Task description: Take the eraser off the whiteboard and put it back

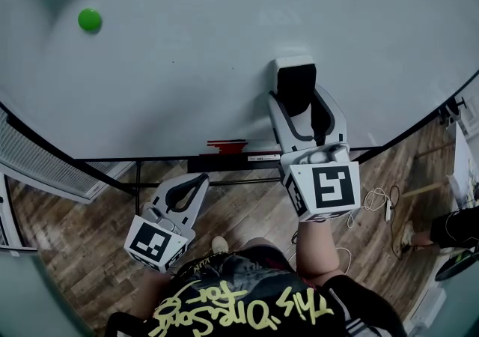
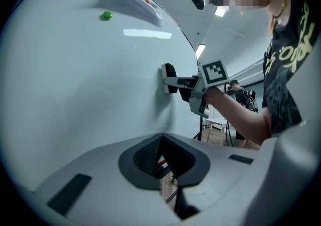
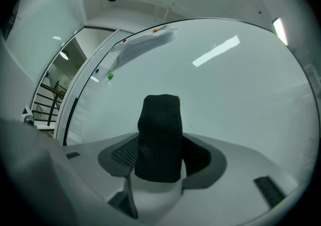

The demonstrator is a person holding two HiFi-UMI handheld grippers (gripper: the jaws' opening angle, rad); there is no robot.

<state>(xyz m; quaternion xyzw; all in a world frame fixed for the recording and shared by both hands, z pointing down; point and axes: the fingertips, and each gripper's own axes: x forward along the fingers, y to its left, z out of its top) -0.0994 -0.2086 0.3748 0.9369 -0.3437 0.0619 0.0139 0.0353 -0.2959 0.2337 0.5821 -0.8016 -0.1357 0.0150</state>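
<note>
eraser [image 1: 296, 87] clamped in right gripper [image 1: 299, 103], against whiteboard [image 1: 187, 66] near its 6 o'clock edge | bare board toward green magnet [image 1: 90, 19] at 10 o'clock | left gripper [image 1: 199, 180] closed, empty, below that edge

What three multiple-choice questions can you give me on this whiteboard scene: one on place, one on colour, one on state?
1. Where is the small round green magnet?
A) upper left of the large white whiteboard, in the head view
B) on the floor
C) between jaws

2. What colour is the gripped part of the block-shaped eraser?
A) red
B) black
C) yellow

3. How is the left gripper?
A) shut, empty
B) shut on the eraser
C) wide open

Answers: A, it sits on the board there. B, dark fabric shows between the right gripper's jaws. A, its jaws meet around nothing.
</note>
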